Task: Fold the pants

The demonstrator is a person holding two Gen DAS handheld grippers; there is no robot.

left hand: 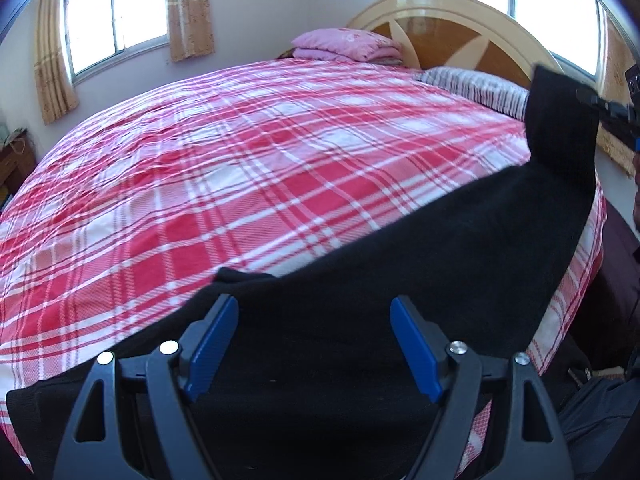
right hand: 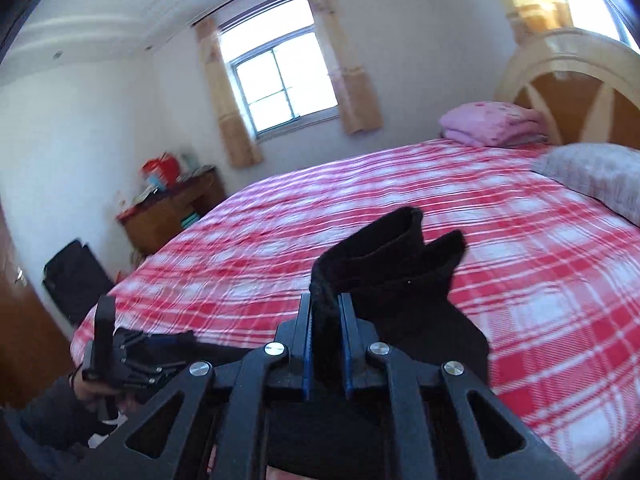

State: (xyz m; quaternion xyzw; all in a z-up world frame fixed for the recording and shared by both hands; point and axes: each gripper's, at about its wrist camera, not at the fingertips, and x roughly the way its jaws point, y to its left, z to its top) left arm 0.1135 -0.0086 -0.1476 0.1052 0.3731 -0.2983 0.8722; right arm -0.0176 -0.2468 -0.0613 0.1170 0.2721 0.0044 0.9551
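Plaid bed [left hand: 240, 168]: right gripper [right hand: 326, 320] pinches black pants [left hand: 440, 248], left gripper [left hand: 314, 344] hangs wide; thin grip could slip mid-fold.

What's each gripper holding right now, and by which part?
Right gripper pinches the black pants at the leg-cuff end, lifted off the bed. Left gripper is open over the pants, holding nothing.

White walls [right hand: 80, 128], ceiling with stepped cornice [right hand: 100, 20]. Bright window [right hand: 280, 84] at 12 o'clock, beige curtains [right hand: 230, 120] either side. Large bed, red-white plaid cover [left hand: 240, 168]; arched cream-and-wood headboard [left hand: 460, 36] at 1 o'clock. Folded pink quilt [right hand: 492, 122], striped pillow [left hand: 476, 86] beside headboard. Cluttered wooden desk [right hand: 168, 208] at 9 o'clock.
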